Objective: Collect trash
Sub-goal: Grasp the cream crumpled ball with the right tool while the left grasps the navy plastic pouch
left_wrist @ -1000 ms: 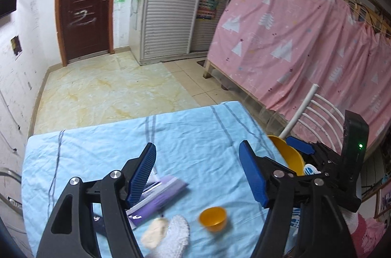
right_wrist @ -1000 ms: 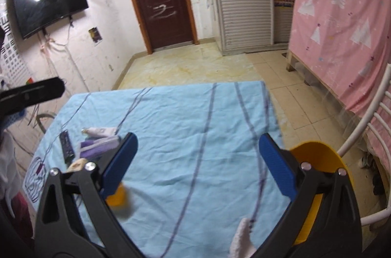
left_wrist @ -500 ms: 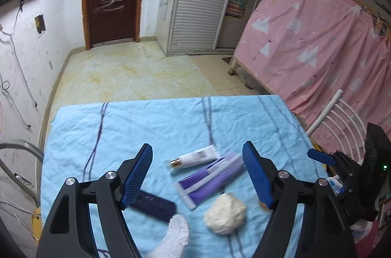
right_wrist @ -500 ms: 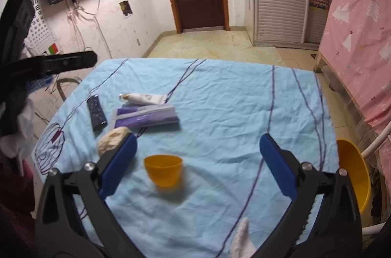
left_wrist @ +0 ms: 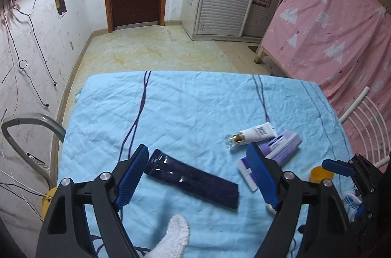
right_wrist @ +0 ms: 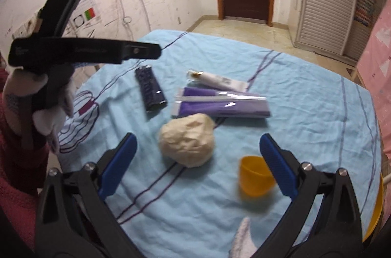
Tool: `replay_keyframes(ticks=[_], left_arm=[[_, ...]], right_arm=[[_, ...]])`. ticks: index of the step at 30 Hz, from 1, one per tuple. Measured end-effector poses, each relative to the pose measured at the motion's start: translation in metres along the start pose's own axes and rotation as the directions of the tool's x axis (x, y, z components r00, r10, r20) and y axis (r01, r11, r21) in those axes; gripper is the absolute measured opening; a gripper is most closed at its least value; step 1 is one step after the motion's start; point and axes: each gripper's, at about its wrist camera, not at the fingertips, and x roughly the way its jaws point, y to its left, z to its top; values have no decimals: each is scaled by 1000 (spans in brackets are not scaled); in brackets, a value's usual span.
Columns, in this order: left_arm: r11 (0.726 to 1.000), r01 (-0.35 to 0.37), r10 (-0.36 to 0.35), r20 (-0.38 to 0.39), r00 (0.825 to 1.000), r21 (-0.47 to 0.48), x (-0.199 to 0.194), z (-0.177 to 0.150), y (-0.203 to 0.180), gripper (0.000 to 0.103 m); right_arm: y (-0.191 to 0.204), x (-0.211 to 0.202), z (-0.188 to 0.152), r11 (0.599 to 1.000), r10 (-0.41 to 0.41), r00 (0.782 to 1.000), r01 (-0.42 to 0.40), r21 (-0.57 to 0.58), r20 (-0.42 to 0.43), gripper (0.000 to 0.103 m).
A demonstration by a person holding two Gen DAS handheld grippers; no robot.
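Two hand-held grippers hang over the counter (right_wrist: pixel 305 97), which is draped in a light blue cloth. The left hand-held gripper (left_wrist: pixel 198 176) has its jaws spread wide above a dark blue wrapper (left_wrist: pixel 193 178). The right hand-held gripper (right_wrist: pixel 198 161) is likewise spread and empty, with a crumpled cream paper ball (right_wrist: pixel 187 139) between its fingers and a yellow cup (right_wrist: pixel 255 176) by the right finger. Farther off lie a purple packet (right_wrist: pixel 222 105) and a white tube (right_wrist: pixel 220 81).
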Motion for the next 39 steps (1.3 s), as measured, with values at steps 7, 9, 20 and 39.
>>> replay_keyframes(ticks=[7,9,20,39], left_arm=[[999,31,-30,-13,999,16,4,-5,14,85],[998,53,-52,-17,998,45,6,-8,16,92],[978,96,-89,-46,995,185,16,-22,17,93],[918,95,-42,-144,989,386,52,-24,-19,93]], right_arm=[[13,25,6,999,-5,998,3,-36,-68,96],[14,31,7,999,-15,996,12,-41,-89,96],[6,40,15,997,-77,991,75,-27,-105,55],[-18,2,20,996,-63,998,63,59,9,55]])
